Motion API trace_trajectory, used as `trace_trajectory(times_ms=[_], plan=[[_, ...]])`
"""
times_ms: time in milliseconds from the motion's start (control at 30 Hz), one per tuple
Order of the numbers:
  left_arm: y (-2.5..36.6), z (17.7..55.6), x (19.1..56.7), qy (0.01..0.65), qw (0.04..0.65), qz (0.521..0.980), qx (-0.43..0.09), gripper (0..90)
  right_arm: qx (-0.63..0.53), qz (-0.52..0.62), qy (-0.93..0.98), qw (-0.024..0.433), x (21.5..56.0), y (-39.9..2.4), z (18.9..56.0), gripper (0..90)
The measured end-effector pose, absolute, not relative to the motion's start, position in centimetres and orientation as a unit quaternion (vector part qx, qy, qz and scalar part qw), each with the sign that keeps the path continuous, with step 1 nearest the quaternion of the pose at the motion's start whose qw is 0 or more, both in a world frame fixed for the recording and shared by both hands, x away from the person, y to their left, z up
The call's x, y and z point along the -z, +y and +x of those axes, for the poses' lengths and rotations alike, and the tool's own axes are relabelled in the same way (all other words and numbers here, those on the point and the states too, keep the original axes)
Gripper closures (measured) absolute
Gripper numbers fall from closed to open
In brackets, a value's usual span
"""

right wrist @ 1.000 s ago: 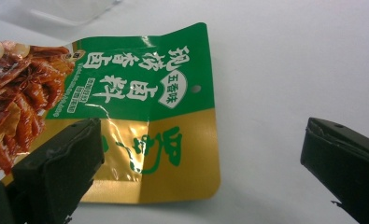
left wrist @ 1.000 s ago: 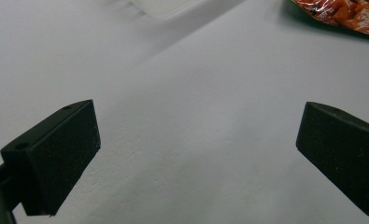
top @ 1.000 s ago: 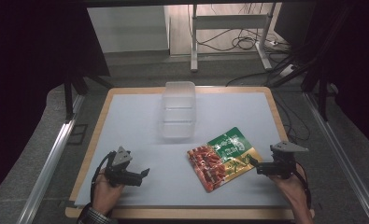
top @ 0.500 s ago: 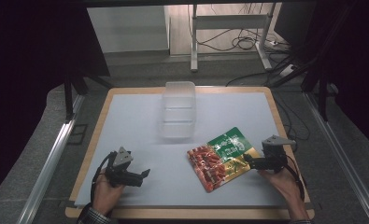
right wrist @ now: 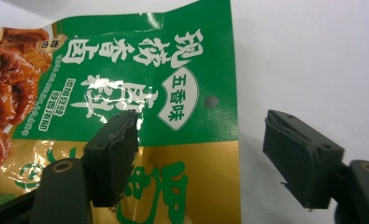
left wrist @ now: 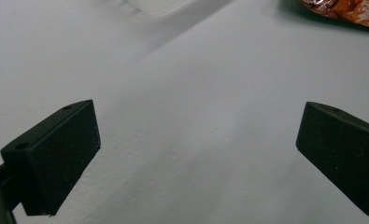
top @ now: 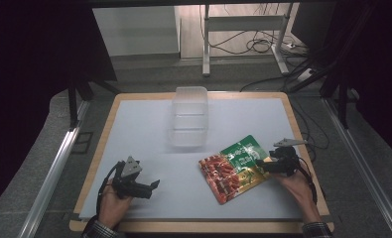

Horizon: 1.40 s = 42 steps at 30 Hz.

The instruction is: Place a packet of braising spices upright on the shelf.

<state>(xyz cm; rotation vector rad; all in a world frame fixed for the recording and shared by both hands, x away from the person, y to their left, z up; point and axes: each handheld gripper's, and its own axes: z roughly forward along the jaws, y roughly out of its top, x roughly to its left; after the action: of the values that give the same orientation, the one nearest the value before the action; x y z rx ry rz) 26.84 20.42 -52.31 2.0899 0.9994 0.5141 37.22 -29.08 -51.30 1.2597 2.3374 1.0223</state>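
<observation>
Right gripper (right wrist: 201, 158) closing astride snack packet (right wrist: 126, 84) edge, clear container (top: 189, 116) beyond.

The right gripper (right wrist: 201, 158) straddled the edge of a green-and-yellow snack packet (right wrist: 126, 88) lying on the white table (right wrist: 313, 56), its jaws closing but not yet pressing it.

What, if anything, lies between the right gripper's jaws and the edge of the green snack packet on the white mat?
Nothing visible does. The right gripper has been closing; one jaw is over the snack packet, the other over bare mat, with the packet's edge between them. The pads do not yet press on it. The clear container sits farther back.
</observation>
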Motion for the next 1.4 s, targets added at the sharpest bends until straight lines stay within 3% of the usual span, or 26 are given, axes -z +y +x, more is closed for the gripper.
trace_trajectory(times_ms=[300, 667, 733, 767, 800, 833, 867, 967, 1400], plan=[[20.3, 26.8, 52.3, 0.390, 0.373, 0.817, -0.202, 0.0, -0.364, 0.424, 0.820, 0.120, 51.3, -28.9, 37.8, 41.1], [20.2, 26.9, 52.4, 0.388, 0.370, 0.819, -0.202, 0.0, -0.353, 0.380, 0.842, 0.148, 50.3, -27.2, 37.7, 56.6], [20.2, 26.9, 52.4, 0.388, 0.370, 0.819, -0.202, 0.0, -0.329, 0.370, 0.855, 0.156, 50.6, -26.5, 37.9, 65.8], [20.2, 26.9, 52.4, 0.388, 0.370, 0.819, -0.202, 0.0, -0.329, 0.370, 0.855, 0.156, 50.6, -26.5, 37.9, 65.8], [20.2, 26.9, 52.4, 0.388, 0.370, 0.819, -0.201, 0.0, -0.318, 0.368, 0.858, 0.167, 50.5, -26.2, 38.0, 73.8], [20.2, 26.9, 52.4, 0.388, 0.370, 0.819, -0.201, 0.0, -0.318, 0.368, 0.858, 0.167, 50.5, -26.2, 38.0, 73.8], [20.2, 26.9, 52.4, 0.388, 0.370, 0.819, -0.202, 0.0, -0.326, 0.370, 0.856, 0.159, 50.3, -26.1, 38.1, 80.7], [20.2, 26.8, 52.4, 0.388, 0.370, 0.820, -0.203, 0.0, -0.335, 0.373, 0.853, 0.142, 50.0, -26.0, 38.2, 88.3], [20.3, 26.7, 52.3, 0.391, 0.370, 0.817, -0.205, 0.0, -0.338, 0.376, 0.848, 0.157, 47.1, -25.2, 36.7, 88.8]])
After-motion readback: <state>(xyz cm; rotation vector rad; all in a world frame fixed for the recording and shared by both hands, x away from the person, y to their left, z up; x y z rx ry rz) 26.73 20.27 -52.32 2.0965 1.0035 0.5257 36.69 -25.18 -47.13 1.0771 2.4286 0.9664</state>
